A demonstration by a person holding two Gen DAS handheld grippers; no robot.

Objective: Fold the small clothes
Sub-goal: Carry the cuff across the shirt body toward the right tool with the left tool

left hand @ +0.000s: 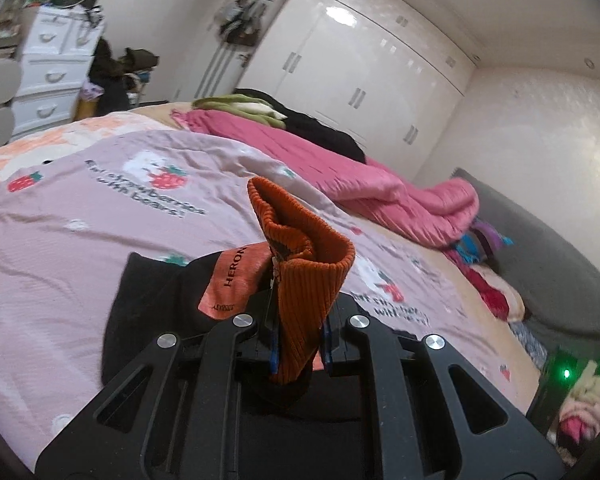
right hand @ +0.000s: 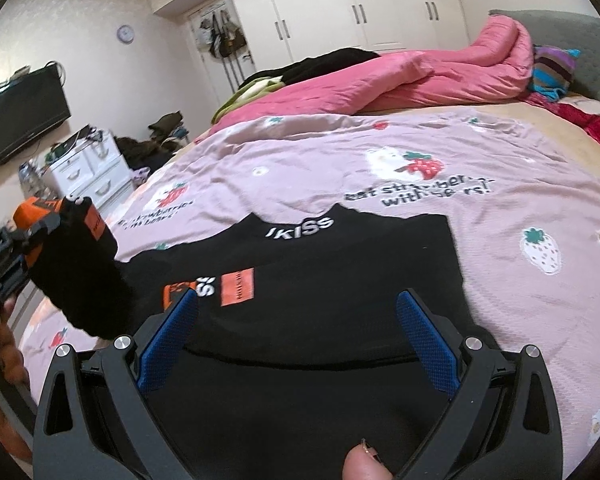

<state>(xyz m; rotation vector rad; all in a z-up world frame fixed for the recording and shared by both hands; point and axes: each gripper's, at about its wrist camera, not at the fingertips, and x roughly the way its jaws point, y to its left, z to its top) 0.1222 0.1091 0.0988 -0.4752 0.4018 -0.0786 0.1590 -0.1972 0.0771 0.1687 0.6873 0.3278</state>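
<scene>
Your left gripper (left hand: 300, 344) is clenched on the orange ribbed cuff (left hand: 300, 276) of the black garment (right hand: 320, 280), lifting that sleeve off the bed. The cuff bunches up between the blue pads and stands above them. In the right wrist view the same gripper (right hand: 14, 256) sits at the far left edge, with the black sleeve (right hand: 80, 280) drooping from it toward the garment's body.

The garment lies spread on the pink strawberry-print bedsheet (right hand: 500, 184), near the bed's front edge. White lettering (right hand: 300, 227) shows near its far edge, and an orange patch (right hand: 238, 286) sits left of centre.

Your right gripper (right hand: 296, 344) is released, its blue pads (right hand: 428, 344) wide apart over the garment's near part, nothing pinched between them. A fingertip (right hand: 360, 464) shows at the bottom edge.

Beyond, a pink quilt (right hand: 440, 76) lies crumpled across the far side of the bed. White wardrobe doors (right hand: 340, 4) line the back wall.
</scene>
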